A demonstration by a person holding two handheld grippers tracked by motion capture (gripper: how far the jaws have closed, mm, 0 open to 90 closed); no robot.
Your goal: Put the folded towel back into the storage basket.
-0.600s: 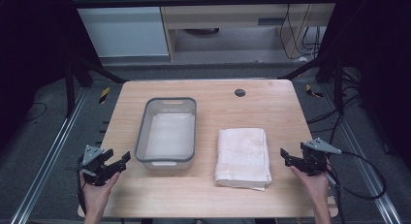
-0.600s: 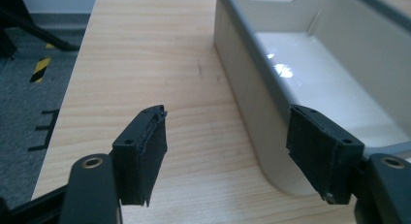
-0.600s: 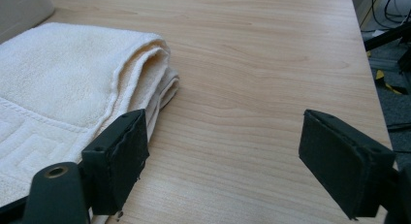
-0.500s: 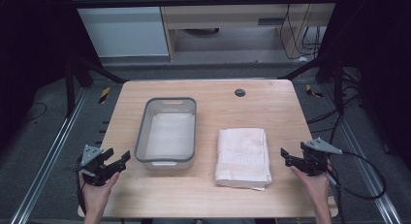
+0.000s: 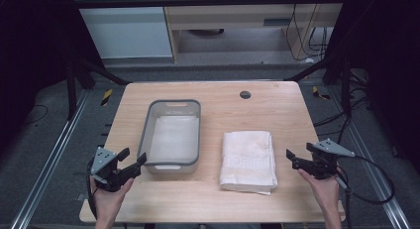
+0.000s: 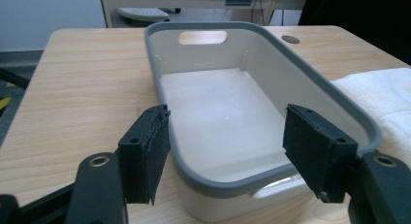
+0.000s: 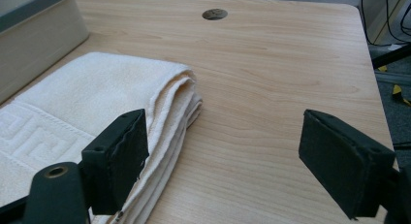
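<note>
The folded towel [image 5: 248, 159] lies on the surface [image 5: 277, 110], long axis running near to far, just left of the right hand-held gripper [image 5: 297, 161], the nearer one, wide open and empty. The left hand-held gripper [image 5: 132, 159], also open and empty, faces the bin [image 5: 172, 132].
</note>
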